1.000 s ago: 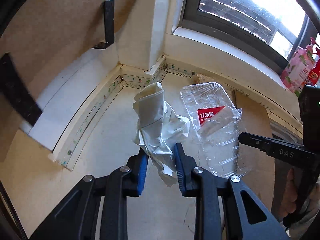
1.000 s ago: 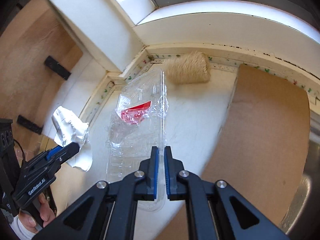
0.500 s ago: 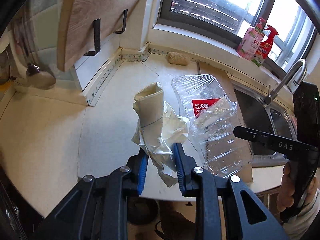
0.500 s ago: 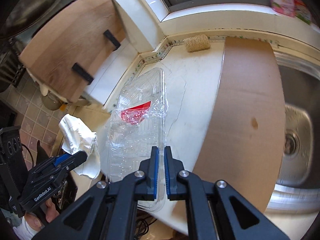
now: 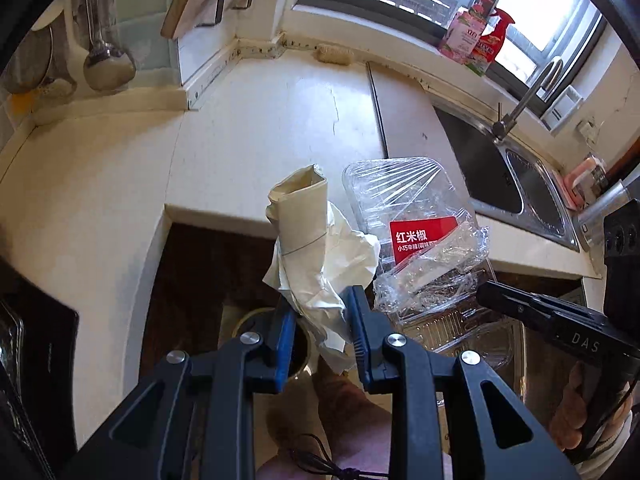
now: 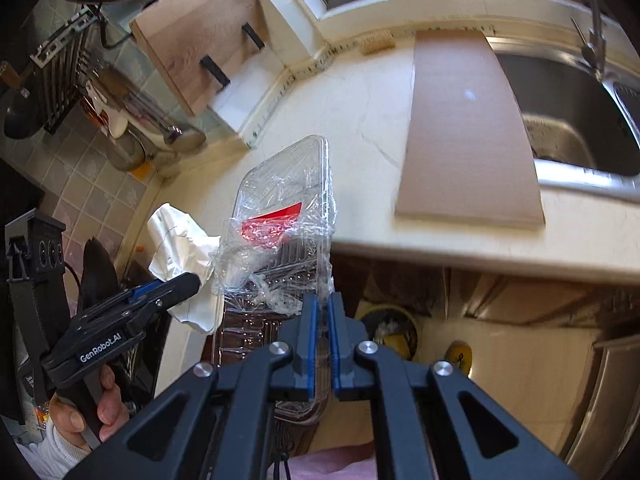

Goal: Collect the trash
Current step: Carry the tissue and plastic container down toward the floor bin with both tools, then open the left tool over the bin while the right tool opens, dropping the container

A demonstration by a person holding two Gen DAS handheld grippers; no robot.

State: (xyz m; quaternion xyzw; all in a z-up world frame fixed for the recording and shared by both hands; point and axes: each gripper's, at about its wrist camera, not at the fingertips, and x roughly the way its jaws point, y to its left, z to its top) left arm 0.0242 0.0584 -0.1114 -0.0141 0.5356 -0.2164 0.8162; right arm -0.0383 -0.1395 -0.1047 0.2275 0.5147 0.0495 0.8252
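My left gripper (image 5: 320,312) is shut on a crumpled white paper wad (image 5: 316,248), which sticks up from the blue pads. My right gripper (image 6: 322,312) is shut on the rim of a clear plastic tray (image 6: 288,200) wrapped in film, with a red label. In the left wrist view the plastic tray (image 5: 416,232) hangs just right of the paper, with the right gripper's finger (image 5: 532,312) under it. The right wrist view shows the paper wad (image 6: 180,240) and the left gripper (image 6: 176,284) at the left. Both pieces hang in front of the counter's edge, above the floor.
A cream counter (image 5: 260,132) carries a brown board (image 6: 464,132) and a small brush (image 5: 334,54). A steel sink (image 5: 508,184) with a tap lies to the right. Below on the floor stands a round yellow-rimmed bin (image 6: 388,326). Bottles (image 5: 476,42) stand on the windowsill.
Both grippers have pulled back from the counter's far corner, past its front edge, carrying the paper and the tray. The floor and the bin have come into view below.
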